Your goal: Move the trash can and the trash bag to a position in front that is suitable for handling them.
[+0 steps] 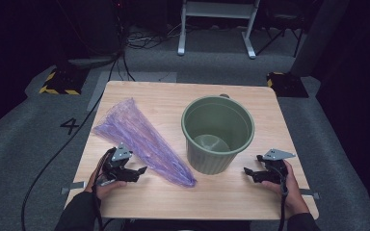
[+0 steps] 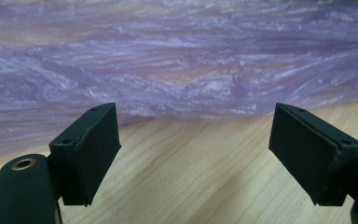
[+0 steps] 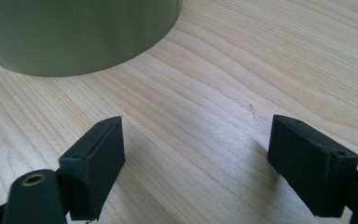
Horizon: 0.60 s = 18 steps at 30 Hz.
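Square light-wood table (image 1: 231, 192) on grey carpet; beyond its far edge, a white metal frame (image 1: 217, 24) on the floor, loose cables, and two black blocks with yellow hazard stripes, one off each far corner. Right of centre on the table stands a round olive-green plastic bin (image 1: 218, 132), upright, mouth open, inside bare as far as can be seen. Left of it lies a crumpled translucent purple plastic bag (image 1: 142, 139), flat on the wood, wide at the far left and tapering to a narrow tip at the near side, that tip just beside the bin's base; whether they touch cannot be told. Left gripper (image 1: 142, 171) sits near the left near edge of the table, held by the person's left hand (image 1: 107, 185), pointing right toward the bag's near flank. In the left gripper view its jaws stand wide apart, low over bare wood, nothing between them; the bag (image 2: 177, 70) lies straight ahead, close but not touched. Right gripper (image 1: 252, 166), in the right hand (image 1: 289, 187), sits near the right near edge, pointing left at the bin. In the right gripper view its jaws are spread wide over bare wood (image 3: 205, 121), holding nothing; the bin's wall (image 3: 74, 32) is ahead and to the left, apart from the jaws.
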### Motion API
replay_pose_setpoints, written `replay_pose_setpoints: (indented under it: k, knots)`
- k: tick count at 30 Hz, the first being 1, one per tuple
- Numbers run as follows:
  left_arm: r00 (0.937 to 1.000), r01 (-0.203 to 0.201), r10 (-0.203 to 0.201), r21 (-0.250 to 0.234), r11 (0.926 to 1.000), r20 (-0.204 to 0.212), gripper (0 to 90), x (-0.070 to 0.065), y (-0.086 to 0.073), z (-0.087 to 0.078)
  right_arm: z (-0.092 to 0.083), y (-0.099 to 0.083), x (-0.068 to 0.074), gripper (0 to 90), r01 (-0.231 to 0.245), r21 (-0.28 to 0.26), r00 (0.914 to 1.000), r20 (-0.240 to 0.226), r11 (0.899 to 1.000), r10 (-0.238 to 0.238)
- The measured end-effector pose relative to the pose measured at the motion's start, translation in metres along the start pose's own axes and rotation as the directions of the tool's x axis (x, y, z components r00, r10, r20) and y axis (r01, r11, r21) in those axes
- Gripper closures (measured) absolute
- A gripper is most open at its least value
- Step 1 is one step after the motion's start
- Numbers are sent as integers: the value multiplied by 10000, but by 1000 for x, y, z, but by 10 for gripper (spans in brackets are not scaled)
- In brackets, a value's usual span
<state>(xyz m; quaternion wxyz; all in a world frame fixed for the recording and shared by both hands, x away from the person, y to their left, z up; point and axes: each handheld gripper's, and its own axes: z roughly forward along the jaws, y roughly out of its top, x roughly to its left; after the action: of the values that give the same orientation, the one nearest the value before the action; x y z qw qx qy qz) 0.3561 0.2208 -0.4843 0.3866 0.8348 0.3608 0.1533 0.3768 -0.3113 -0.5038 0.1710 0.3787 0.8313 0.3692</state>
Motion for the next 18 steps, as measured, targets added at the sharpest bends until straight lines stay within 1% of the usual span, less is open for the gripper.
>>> replay_pose_setpoints:
  k: [2,3,4,5,6,8,9,13,15,16,18]
  knots:
    - [10000,17,-18,-80,10000,-55,157,0,2,0,0,0,0,186,-4,-2,10000,5,10000,4]
    - [9999,87,-88,-143,9999,-59,157,0,3,-1,0,0,0,186,-4,-2,10000,5,10000,4]
    - [9997,105,-109,-149,9998,-233,157,1,6,-1,0,0,0,185,-12,0,10000,20,10000,12]
    - [9997,105,-109,-149,9998,-233,155,1,6,-1,0,0,0,185,-12,0,10000,20,10000,12]
    - [9995,186,-190,-172,9997,-246,155,1,7,0,0,0,0,185,-19,0,10000,29,10000,19]
    - [9994,142,-147,-152,9998,-317,155,1,8,0,0,0,1,185,-27,2,10000,35,10000,27]
    - [9988,177,-185,-176,9997,-448,157,1,10,0,0,0,1,185,-25,0,10000,35,10000,25]
    - [9981,223,-239,-282,9994,-572,157,3,13,1,0,0,1,185,-26,1,10000,37,10000,26]
    - [9980,219,-233,-251,9994,-588,156,5,14,1,0,0,1,184,-29,1,10000,38,10000,29]
    - [9976,297,-313,-281,9992,-609,157,5,14,2,0,0,1,185,-30,2,10000,39,10000,30]
    - [9969,256,-274,-259,9993,-739,156,5,15,4,0,0,1,184,-32,2,10000,38,10000,32]
